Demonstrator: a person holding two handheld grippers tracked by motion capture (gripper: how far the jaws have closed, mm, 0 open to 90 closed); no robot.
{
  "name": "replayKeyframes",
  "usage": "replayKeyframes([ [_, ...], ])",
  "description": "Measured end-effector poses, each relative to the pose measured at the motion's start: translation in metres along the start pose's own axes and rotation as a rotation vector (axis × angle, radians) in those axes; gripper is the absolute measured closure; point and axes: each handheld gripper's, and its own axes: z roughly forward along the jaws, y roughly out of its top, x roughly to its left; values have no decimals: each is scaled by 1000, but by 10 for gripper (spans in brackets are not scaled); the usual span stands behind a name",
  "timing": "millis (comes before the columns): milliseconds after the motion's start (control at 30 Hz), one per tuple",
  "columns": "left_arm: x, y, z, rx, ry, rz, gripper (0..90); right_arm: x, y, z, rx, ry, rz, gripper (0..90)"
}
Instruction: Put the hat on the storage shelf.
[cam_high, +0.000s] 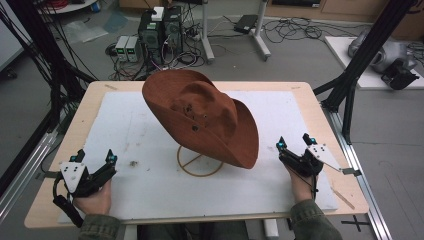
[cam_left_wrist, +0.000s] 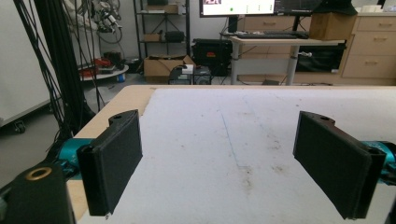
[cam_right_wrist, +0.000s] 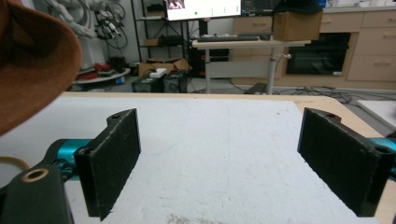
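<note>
A rust-brown cowboy hat (cam_high: 200, 115) sits tilted on a thin wooden stand whose ring base (cam_high: 199, 161) rests on the white mat (cam_high: 140, 190) at mid-table. My left gripper (cam_high: 95, 156) is at the near left of the mat, well apart from the hat, with its jaws wide apart and nothing between them (cam_left_wrist: 229, 163). My right gripper (cam_high: 295, 142) is just right of the hat's low brim, also open and empty (cam_right_wrist: 224, 163). The hat's brim (cam_right_wrist: 32, 60) shows at the upper left of the right gripper view.
The mat covers most of a light wooden table (cam_high: 320, 115). Black frame posts (cam_high: 360, 60) stand at the table's right, cables (cam_high: 30, 65) hang at its left. Computers (cam_high: 160, 30) and wiring lie on the floor beyond the far edge.
</note>
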Motion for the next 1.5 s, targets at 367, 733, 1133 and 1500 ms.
replayKeyframes([
  [367, -1, 0, 0, 7, -4, 1, 158, 1, 0, 0, 4, -1, -12, 125],
  [733, -2, 0, 1, 12, -11, 7, 158, 2, -1, 0, 9, 10, -22, 125],
  [1133, -6, -1, 3, 13, -22, 11, 158, 1, -4, -2, 10, 13, -11, 125],
  [1500, -5, -1, 3, 16, -21, 12, 158, -1, -4, -3, 8, 13, -4, 125],
])
